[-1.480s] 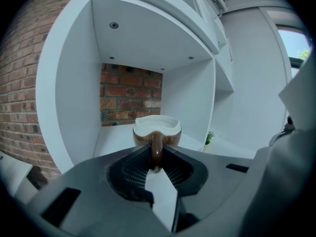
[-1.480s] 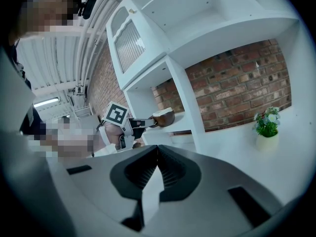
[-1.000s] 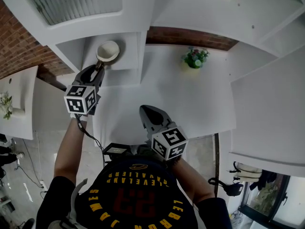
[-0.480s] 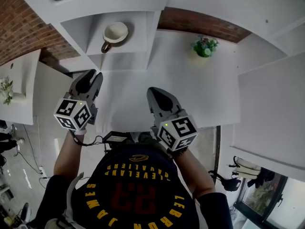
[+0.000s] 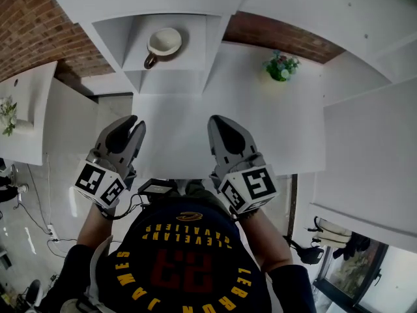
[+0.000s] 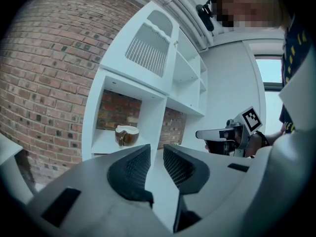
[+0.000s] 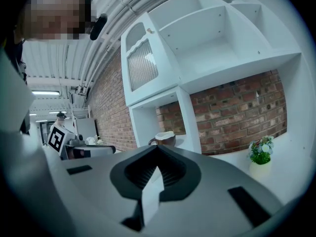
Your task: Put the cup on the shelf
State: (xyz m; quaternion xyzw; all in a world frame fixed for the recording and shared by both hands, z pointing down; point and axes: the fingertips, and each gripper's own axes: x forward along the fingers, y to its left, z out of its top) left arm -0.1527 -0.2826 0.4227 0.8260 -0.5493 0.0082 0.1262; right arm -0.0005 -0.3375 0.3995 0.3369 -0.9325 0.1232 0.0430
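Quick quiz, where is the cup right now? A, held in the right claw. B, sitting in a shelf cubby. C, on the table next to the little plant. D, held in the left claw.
B: the cup sits in the open cubby of the shelf, while the left claw and the right claw hover over the table with nothing between their jaws.
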